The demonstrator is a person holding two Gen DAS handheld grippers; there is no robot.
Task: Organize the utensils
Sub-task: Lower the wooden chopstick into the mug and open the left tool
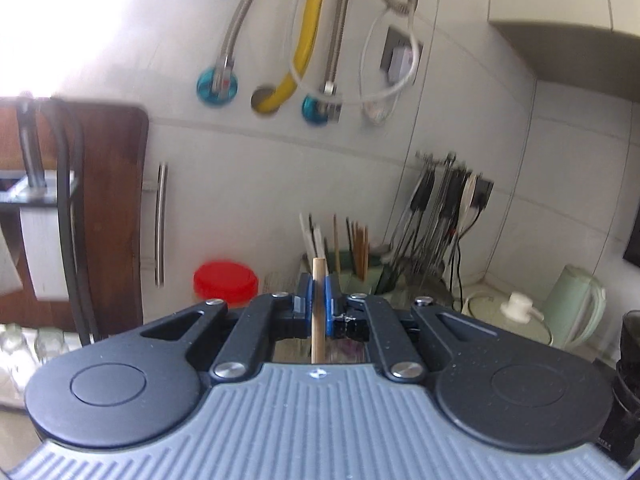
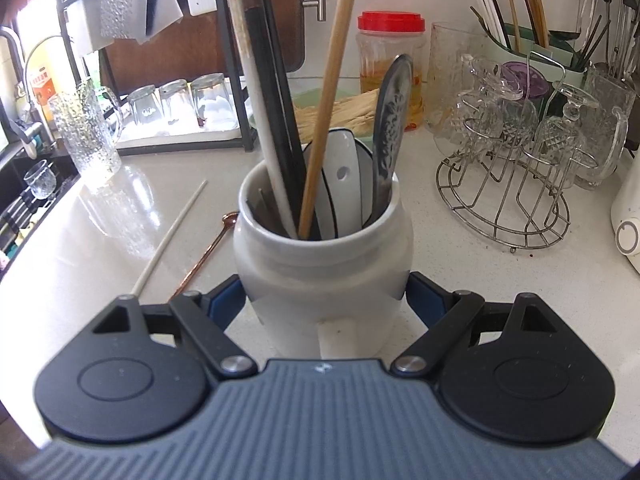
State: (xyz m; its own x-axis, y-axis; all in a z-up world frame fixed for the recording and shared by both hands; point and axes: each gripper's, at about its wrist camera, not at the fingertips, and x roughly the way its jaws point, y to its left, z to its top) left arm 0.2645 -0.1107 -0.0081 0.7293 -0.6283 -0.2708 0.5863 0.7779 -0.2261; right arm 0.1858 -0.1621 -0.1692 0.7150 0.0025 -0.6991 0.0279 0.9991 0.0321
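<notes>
My left gripper (image 1: 319,292) is shut on a wooden chopstick (image 1: 319,312), held upright above the counter. In the right wrist view that wooden chopstick (image 2: 328,100) stands with its lower end inside a white ceramic jar (image 2: 324,264). The jar also holds a white chopstick (image 2: 260,112), black chopsticks (image 2: 276,92), a white ceramic spoon (image 2: 344,184) and a grey spoon (image 2: 390,128). My right gripper (image 2: 324,300) has its blue fingers (image 2: 226,300) against both sides of the jar. A white chopstick (image 2: 172,232) and a copper spoon (image 2: 208,252) lie on the counter left of the jar.
A wire rack with glass cups (image 2: 516,160) stands to the right. A red-lidded jar (image 2: 390,68), a green chopstick holder (image 2: 532,40), a glass mug (image 2: 86,128) and upturned glasses (image 2: 180,100) stand behind. A sink (image 2: 24,196) lies far left. A kettle (image 1: 576,304) stands at right.
</notes>
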